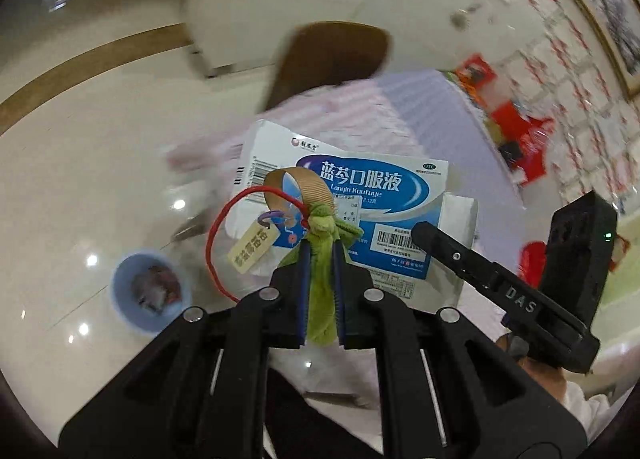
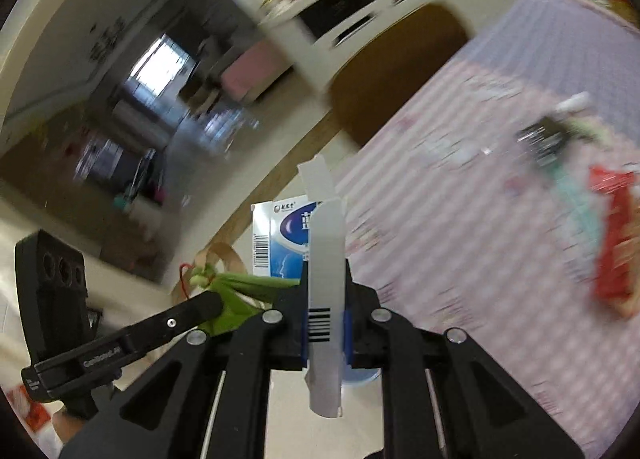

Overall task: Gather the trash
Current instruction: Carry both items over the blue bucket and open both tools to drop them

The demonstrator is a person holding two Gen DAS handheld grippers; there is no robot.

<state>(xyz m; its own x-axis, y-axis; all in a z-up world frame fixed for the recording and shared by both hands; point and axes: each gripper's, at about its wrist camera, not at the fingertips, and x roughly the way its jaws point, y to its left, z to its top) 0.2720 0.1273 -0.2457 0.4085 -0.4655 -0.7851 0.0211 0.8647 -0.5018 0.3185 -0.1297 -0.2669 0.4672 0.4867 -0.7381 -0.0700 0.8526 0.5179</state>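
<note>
While both pairs of jaws are closed on trash, the left gripper (image 1: 320, 259) is seen clamped on a green cloth bundle (image 1: 325, 259) whose long axis runs straight out along the fingers, with a ribbon loop (image 1: 298, 187), a red string (image 1: 224, 243) and a small tag (image 1: 253, 245) hanging past the tips. The right gripper (image 2: 326, 323) is pinched on the edge flap of a flattened medicine box (image 2: 280, 247), held up just beside the bundle. A blue bin (image 1: 150, 291) is seen on the floor, below and to the left of the left gripper, the nearer one; both loads are judged ready to be carried down that way. More trash, including a red wrapper (image 2: 612, 239), lies blurred on the striped tablecloth (image 2: 460, 199).
</note>
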